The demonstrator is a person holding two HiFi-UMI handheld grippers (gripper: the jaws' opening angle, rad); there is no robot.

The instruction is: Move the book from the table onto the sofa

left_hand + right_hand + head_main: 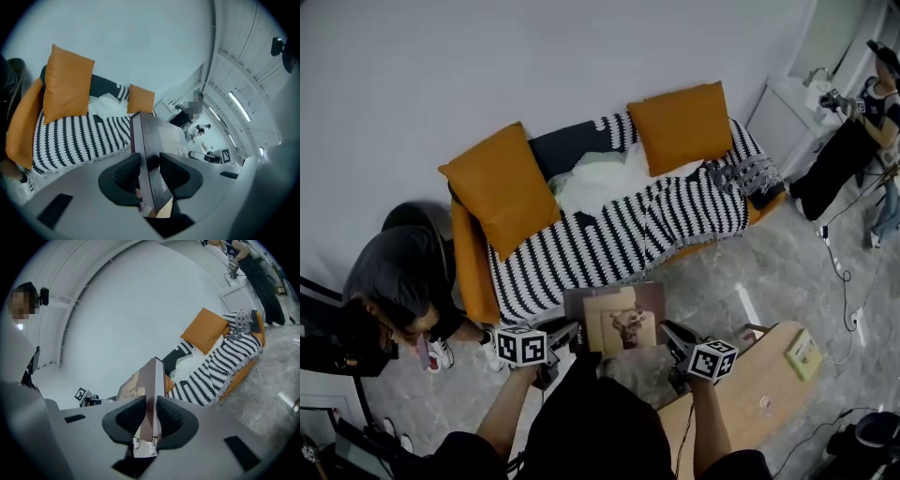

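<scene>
Book (615,319), one: held clear of the table (750,398) at lower centre of the head view, over the floor just short of the sofa (474,272). The left gripper (569,336) pinches its left edge and the right gripper (673,339) its right edge, pads pressed on the covers. Handling, as judged: carry it level with both grips even to the bare striped throw (609,239) at mid-frame, and lay it flat, off the white cloth (600,178), before either jaw pair spreads. Count: grippers two, orange cushions (499,186) two, throw one, white cloth one, table one bearing one small flat item (803,353) of unclear kind.
</scene>
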